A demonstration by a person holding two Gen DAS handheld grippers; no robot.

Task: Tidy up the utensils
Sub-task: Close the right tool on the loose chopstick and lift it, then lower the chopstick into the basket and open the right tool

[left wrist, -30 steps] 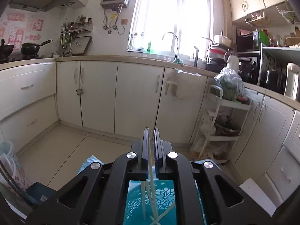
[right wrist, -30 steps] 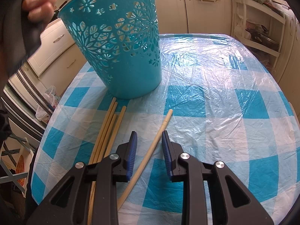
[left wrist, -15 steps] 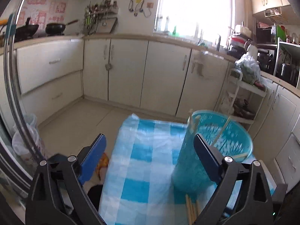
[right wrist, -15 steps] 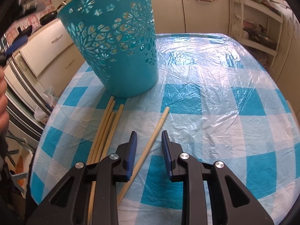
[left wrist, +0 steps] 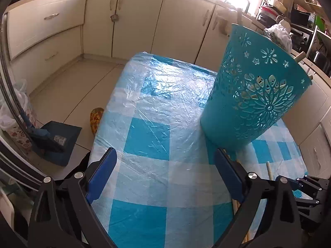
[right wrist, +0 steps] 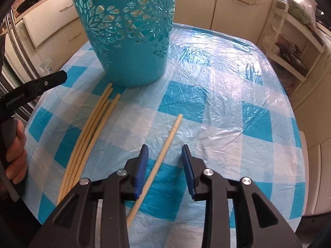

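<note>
Right hand-held gripper (right wrist: pixel 163 165) is low over the table (right wrist: pixel 227 107), jaws just been widening, parted w/ the lone chopstick (right wrist: pixel 163 148) running up between them, pads not on it yet: you're lined up along the stick so a squeeze takes it. Next to it, the bundle of chopsticks (right wrist: pixel 91 128) lies fanned toward the basket, prob the queue. Your left hand-held gripper (left wrist: pixel 165 177) is wide open, nothing in it, jaws just sprung apart, over the checked cloth left of the basket. Farthest, the teal basket (right wrist: pixel 128 31) stands upright w/ sticks poking out the rim, so that's the drop spot.
</note>
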